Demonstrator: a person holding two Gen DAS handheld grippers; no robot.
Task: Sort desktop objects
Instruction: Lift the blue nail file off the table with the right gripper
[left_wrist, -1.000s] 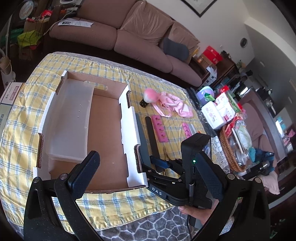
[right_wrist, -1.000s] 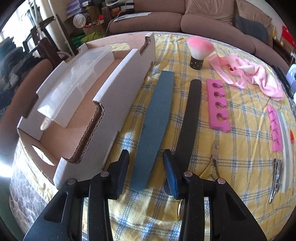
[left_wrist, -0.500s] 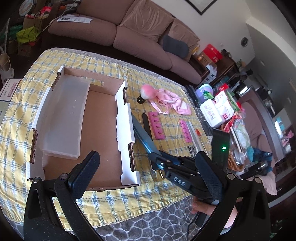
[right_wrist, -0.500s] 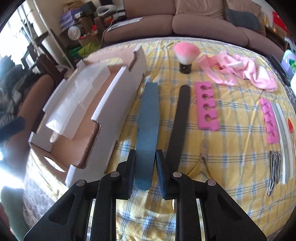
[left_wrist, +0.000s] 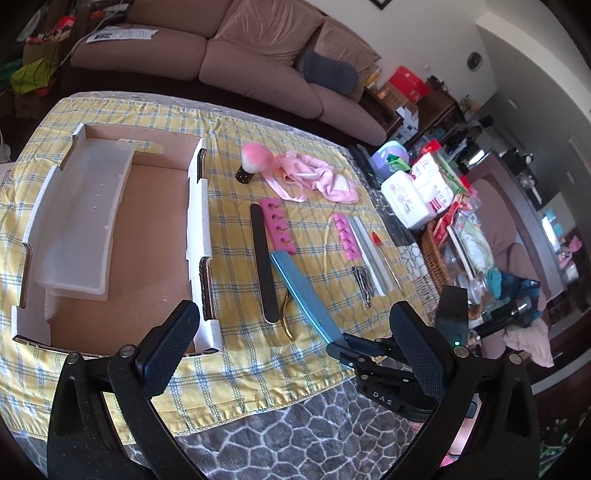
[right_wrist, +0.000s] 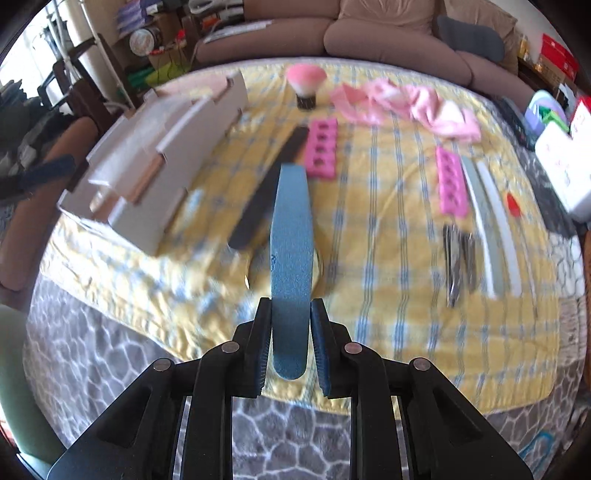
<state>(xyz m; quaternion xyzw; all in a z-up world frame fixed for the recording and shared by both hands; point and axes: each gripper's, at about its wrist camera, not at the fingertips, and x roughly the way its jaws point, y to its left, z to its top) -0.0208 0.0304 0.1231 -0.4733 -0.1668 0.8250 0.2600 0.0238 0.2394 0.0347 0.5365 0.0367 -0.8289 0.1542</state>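
My right gripper (right_wrist: 290, 332) is shut on the near end of a long blue nail file (right_wrist: 290, 236) and holds it lifted above the yellow checked cloth; the file (left_wrist: 304, 295) and that gripper (left_wrist: 345, 349) also show in the left wrist view. A black nail file (left_wrist: 264, 262) lies on the cloth beside pink toe separators (left_wrist: 277, 226). A white cardboard box (left_wrist: 197, 236) with a clear plastic tray (left_wrist: 79, 225) inside sits at the left. My left gripper (left_wrist: 295, 354) is open and empty, near the table's front edge.
A pink brush (left_wrist: 250, 162), pink cloth (left_wrist: 317, 177), a second pink separator (left_wrist: 345, 236), grey and white files (left_wrist: 371, 254), metal nippers (left_wrist: 362, 280) and a gold tool (left_wrist: 284, 317) lie on the cloth. A wicker basket (left_wrist: 436, 266) and clutter stand right; a sofa behind.
My right gripper closed on the blue file, lifted it off the cloth and pulled it back toward the table's front edge, away from the box. The left gripper stayed open.
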